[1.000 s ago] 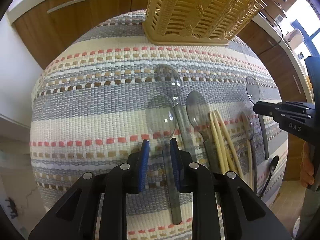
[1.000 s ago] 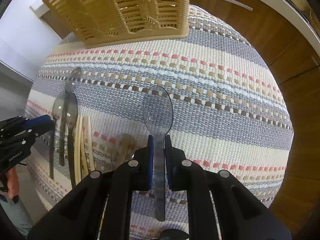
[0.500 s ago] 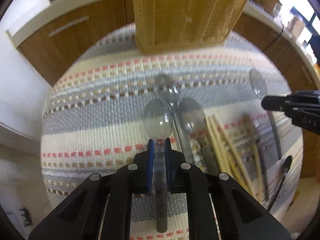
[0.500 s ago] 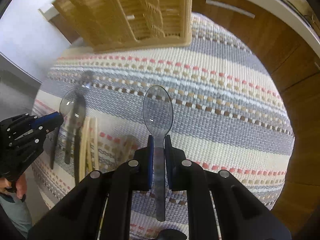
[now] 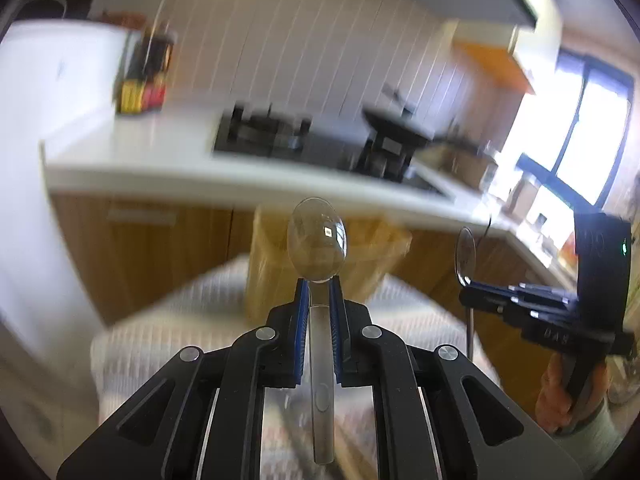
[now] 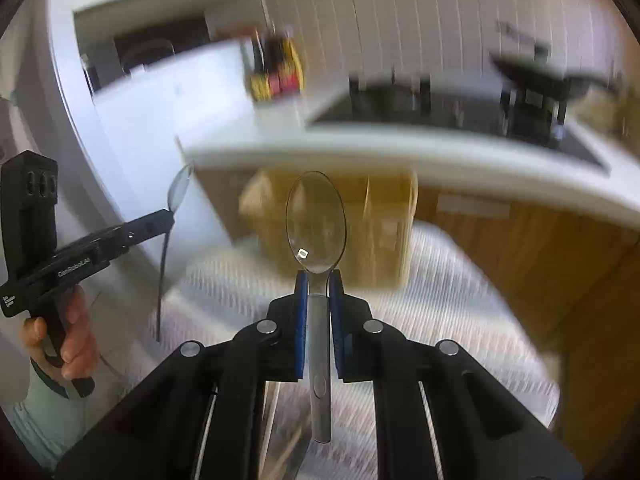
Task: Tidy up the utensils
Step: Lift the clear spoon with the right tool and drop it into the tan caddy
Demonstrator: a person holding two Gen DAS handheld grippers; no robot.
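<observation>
My left gripper point(image 5: 319, 285) is shut on the handle of a clear plastic spoon point(image 5: 317, 250), held up in the air with the bowl pointing forward. My right gripper point(image 6: 319, 277) is shut on a second clear plastic spoon point(image 6: 316, 222), also lifted. Each gripper shows in the other's view: the right one with its spoon point(image 5: 466, 256) at the right, the left one with its spoon point(image 6: 178, 190) at the left. The yellow slatted utensil basket point(image 5: 276, 256) stands blurred behind the spoons on the striped woven mat point(image 5: 180, 320); it also shows in the right wrist view point(image 6: 384, 224).
A white kitchen counter point(image 5: 160, 160) with a black hob point(image 5: 272, 136) runs behind the basket, over wooden cabinet fronts point(image 5: 160, 240). A bright window point(image 5: 580, 136) is at the right. Pale chopsticks point(image 6: 276, 432) lie on the mat below my right gripper.
Both grippers have risen from the mat and tilted up, each carrying its spoon. The view now looks level at the counter and basket instead of down on the mat.
</observation>
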